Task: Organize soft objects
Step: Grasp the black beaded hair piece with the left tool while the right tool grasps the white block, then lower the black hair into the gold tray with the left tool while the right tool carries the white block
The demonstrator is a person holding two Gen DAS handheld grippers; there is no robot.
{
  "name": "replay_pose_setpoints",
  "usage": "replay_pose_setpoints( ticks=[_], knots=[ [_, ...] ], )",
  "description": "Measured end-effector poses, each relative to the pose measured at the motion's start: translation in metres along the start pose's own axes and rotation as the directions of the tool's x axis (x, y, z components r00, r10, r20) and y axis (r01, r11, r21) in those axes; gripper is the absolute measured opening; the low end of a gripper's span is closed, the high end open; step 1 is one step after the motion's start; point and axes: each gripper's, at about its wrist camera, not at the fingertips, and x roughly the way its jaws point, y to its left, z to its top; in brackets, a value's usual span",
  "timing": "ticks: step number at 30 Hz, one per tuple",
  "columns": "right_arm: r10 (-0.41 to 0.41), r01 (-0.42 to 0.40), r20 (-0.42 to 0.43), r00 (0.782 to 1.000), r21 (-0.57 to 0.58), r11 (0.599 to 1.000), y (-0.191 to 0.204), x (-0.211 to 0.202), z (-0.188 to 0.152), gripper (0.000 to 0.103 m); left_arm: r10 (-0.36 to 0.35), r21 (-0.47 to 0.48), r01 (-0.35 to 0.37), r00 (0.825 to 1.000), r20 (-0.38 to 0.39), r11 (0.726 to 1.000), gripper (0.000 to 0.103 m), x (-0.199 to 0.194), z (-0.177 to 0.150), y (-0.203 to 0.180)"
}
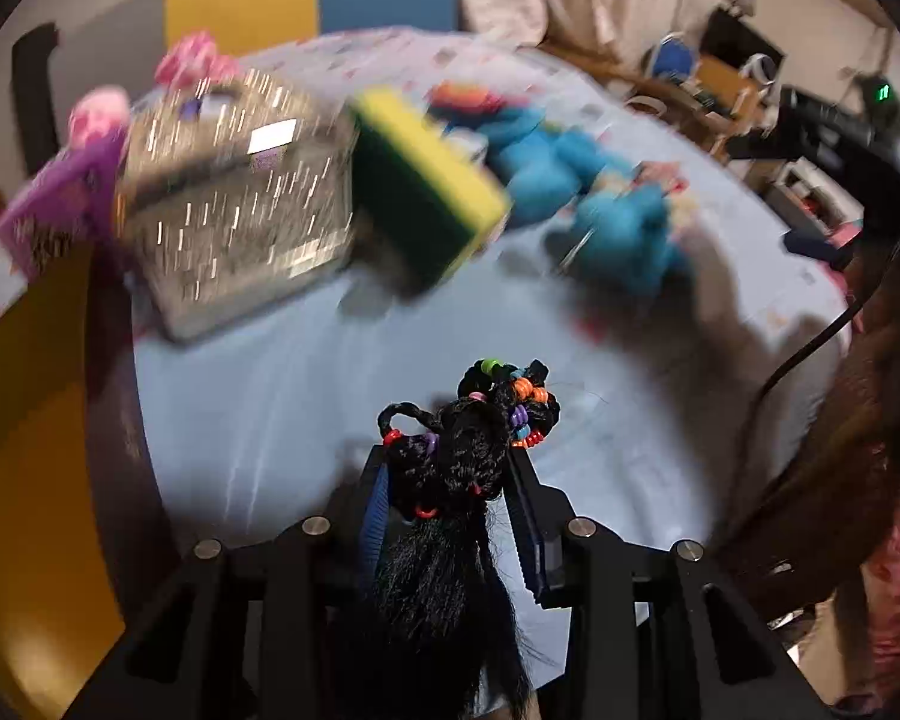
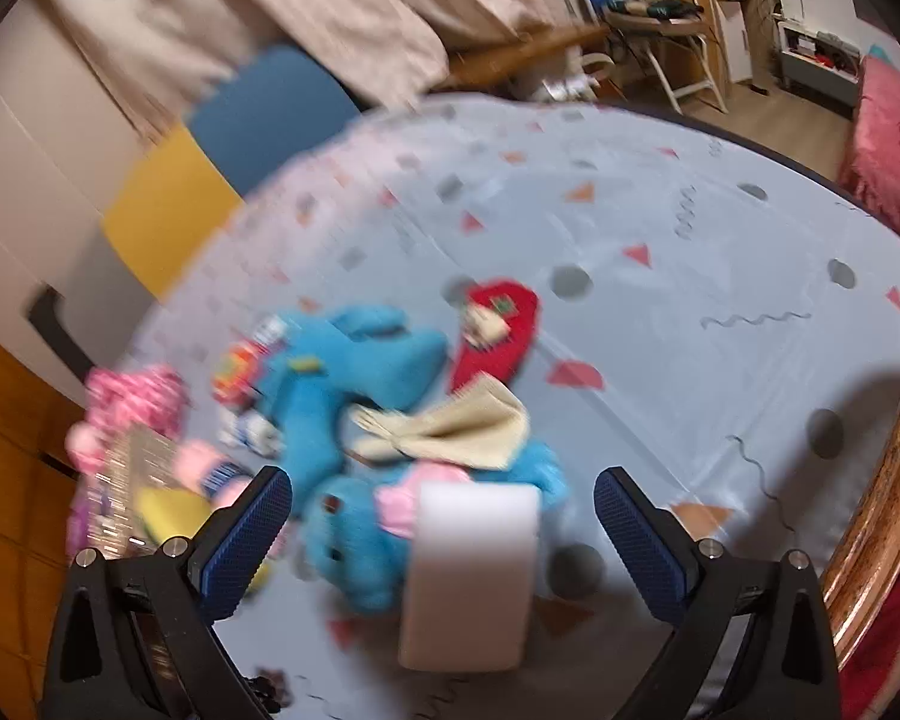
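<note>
My left gripper (image 1: 450,462) is shut on a black braided hairpiece with coloured beads (image 1: 468,450) and holds it above the table. A silver mesh basket (image 1: 234,198) sits ahead at the left, with a yellow-green sponge (image 1: 426,180) leaning at its right side. A blue plush toy (image 1: 570,180) lies beyond. My right gripper (image 2: 444,510) is open, its fingers either side of a white foam block (image 2: 471,576). The blue plush (image 2: 354,396) lies just ahead, with a beige cloth (image 2: 450,426) on it and a red sock (image 2: 498,336) behind.
The round table has a light blue patterned cloth (image 2: 660,228). A pink fluffy item (image 2: 132,396) and the basket (image 2: 120,480) sit at the left. A purple box (image 1: 48,204) stands left of the basket. A wooden edge (image 2: 888,480) is at the right.
</note>
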Motion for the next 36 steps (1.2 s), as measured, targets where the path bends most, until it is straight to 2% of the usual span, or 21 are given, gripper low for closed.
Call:
replay_pose_setpoints(
  ticks=[2,4,6,8,9,10,11,13,15,17,18,20,24,27,30,33,36],
  knots=[
    [-0.058,0.056,-0.059,0.997,-0.033,0.998,0.008,0.014,0.000,0.103,-0.008,-0.031,0.008,1.000,-0.015,0.999,0.041,0.010,-0.004,0.005],
    [-0.139,0.131,-0.120,0.983,-0.077,0.988,0.015,0.030,-0.001,0.102,-0.006,-0.037,0.006,1.000,-0.008,0.999,0.043,0.016,-0.005,0.008],
    [-0.197,0.183,-0.158,0.968,-0.104,0.978,0.020,0.045,-0.004,0.097,-0.007,-0.046,0.007,1.000,-0.018,0.999,0.043,0.022,-0.007,0.010],
    [-0.238,0.222,-0.204,0.949,-0.102,0.970,0.019,0.057,-0.006,0.071,-0.002,-0.034,0.003,1.000,0.009,0.999,0.043,0.024,-0.010,0.011],
    [-0.246,0.230,-0.228,0.942,-0.092,0.969,0.017,0.063,-0.007,0.067,0.002,-0.029,-0.001,1.000,0.015,1.000,0.043,0.024,-0.012,0.010],
    [-0.242,0.228,-0.263,0.934,-0.084,0.970,0.015,0.069,-0.009,0.060,0.008,-0.022,-0.007,1.000,0.020,1.000,0.043,0.025,-0.010,0.006],
    [-0.216,0.206,-0.285,0.934,-0.066,0.976,0.013,0.072,-0.011,0.056,0.014,-0.012,-0.014,1.000,0.026,1.000,0.043,0.025,-0.011,0.004],
    [-0.181,0.172,-0.259,0.949,-0.054,0.984,0.012,0.068,-0.014,0.054,0.023,-0.004,-0.022,0.999,0.042,1.000,0.040,0.027,-0.011,0.003],
    [-0.163,0.152,-0.201,0.966,-0.066,0.986,0.016,0.056,-0.014,0.054,0.029,0.006,-0.030,0.998,0.053,1.000,0.034,0.026,-0.011,0.002],
    [-0.141,0.128,-0.126,0.982,-0.101,0.987,0.023,0.039,-0.015,0.054,0.022,-0.005,-0.021,0.998,0.061,1.000,0.034,0.020,-0.011,0.003],
    [-0.135,0.124,-0.075,0.988,-0.135,0.983,0.028,0.027,-0.017,0.054,0.001,-0.010,0.000,0.996,0.086,1.000,0.034,0.010,-0.012,0.005],
    [-0.102,0.097,-0.025,0.994,-0.167,0.981,0.032,0.013,-0.020,0.054,-0.014,-0.015,0.017,0.984,0.176,1.000,0.034,-0.018,-0.010,0.008],
    [-0.003,0.005,0.009,1.000,-0.244,0.970,0.040,-0.005,-0.033,0.054,-0.035,-0.122,0.071,0.959,0.281,0.990,0.034,-0.068,-0.002,0.036],
    [0.052,-0.046,0.012,0.999,-0.298,0.953,0.052,-0.014,-0.041,0.054,0.019,-0.241,0.064,0.945,0.326,0.968,0.034,-0.098,0.000,0.075],
    [0.103,-0.098,-0.004,0.995,-0.346,0.933,0.067,-0.016,-0.052,0.054,0.100,-0.368,0.021,0.947,0.307,0.929,0.034,-0.109,0.000,0.120],
    [0.128,-0.124,-0.018,0.992,-0.395,0.910,0.086,-0.017,-0.062,0.054,0.169,-0.497,-0.036,0.959,0.226,0.867,0.034,-0.100,-0.003,0.168],
    [0.151,-0.150,-0.033,0.988,-0.438,0.886,0.099,-0.024,-0.071,0.054,0.154,-0.596,-0.031,0.976,0.156,0.803,0.034,-0.081,-0.002,0.207]
  ],
)
